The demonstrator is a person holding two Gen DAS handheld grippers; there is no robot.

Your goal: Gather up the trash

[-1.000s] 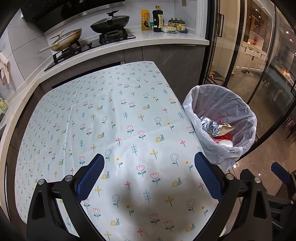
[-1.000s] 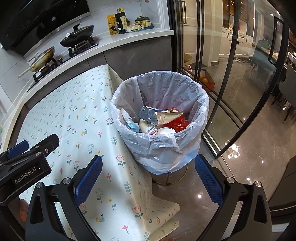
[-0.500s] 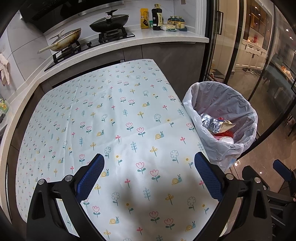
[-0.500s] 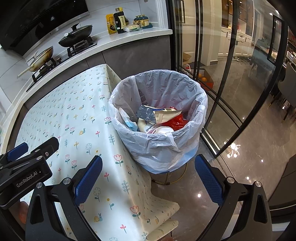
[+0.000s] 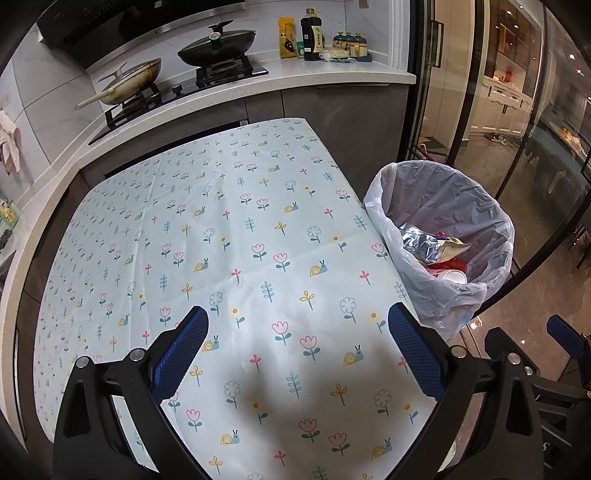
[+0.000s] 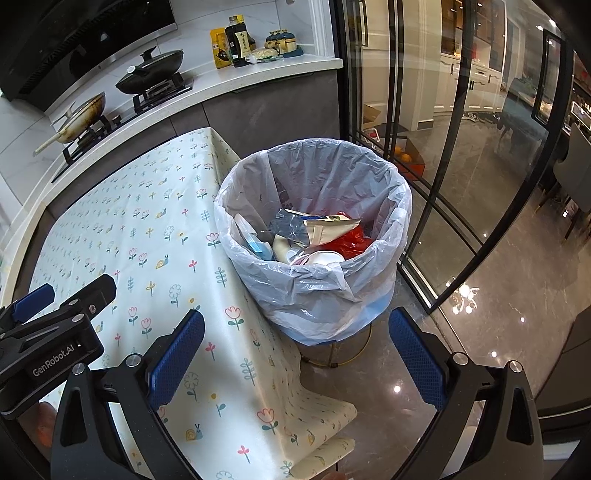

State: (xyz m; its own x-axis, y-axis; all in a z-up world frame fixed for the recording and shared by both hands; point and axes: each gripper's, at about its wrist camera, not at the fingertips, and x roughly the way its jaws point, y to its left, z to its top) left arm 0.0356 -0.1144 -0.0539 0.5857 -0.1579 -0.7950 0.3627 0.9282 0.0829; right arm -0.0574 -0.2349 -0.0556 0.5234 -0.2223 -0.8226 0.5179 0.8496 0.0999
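A kitchen fills both views: a pale stone counter (image 5: 332, 72) runs along the back wall under a dark range hood, and black-framed glass doors (image 6: 461, 147) stand on the right over a glossy grey floor. In front of the counter sits a table covered by a light cloth printed with flowers and snails (image 5: 221, 240); the part of the cloth in view carries no loose items, and one corner of it hangs down toward the floor in the right wrist view.

Just beside the table's right edge stands the trash bin (image 6: 314, 295), lined with a translucent white bag (image 6: 332, 177) folded over its rim and raised on a thin gold wire stand. The trash lies inside it: a silver foil packet (image 5: 421, 243), a torn beige wrapper (image 6: 325, 225), crumpled red plastic (image 6: 349, 240), a white cup-like piece (image 6: 317, 258) and a blue-and-white item (image 6: 255, 243) against the near wall.

On the hob at the back, a lidded black pan (image 5: 216, 42) sits beside an open, stained wok (image 5: 129, 81) with a pale handle. Farther right on the counter are a dark bottle (image 5: 310, 33), a yellow packet (image 5: 286, 37) and small lidded jars (image 5: 351, 42).

The left gripper (image 5: 297, 354) hovers above the tablecloth, its blue-padded jaws spread wide with nothing between them. The right gripper (image 6: 295, 358) hangs over the table's corner, near the bin, equally wide apart and holding nothing.
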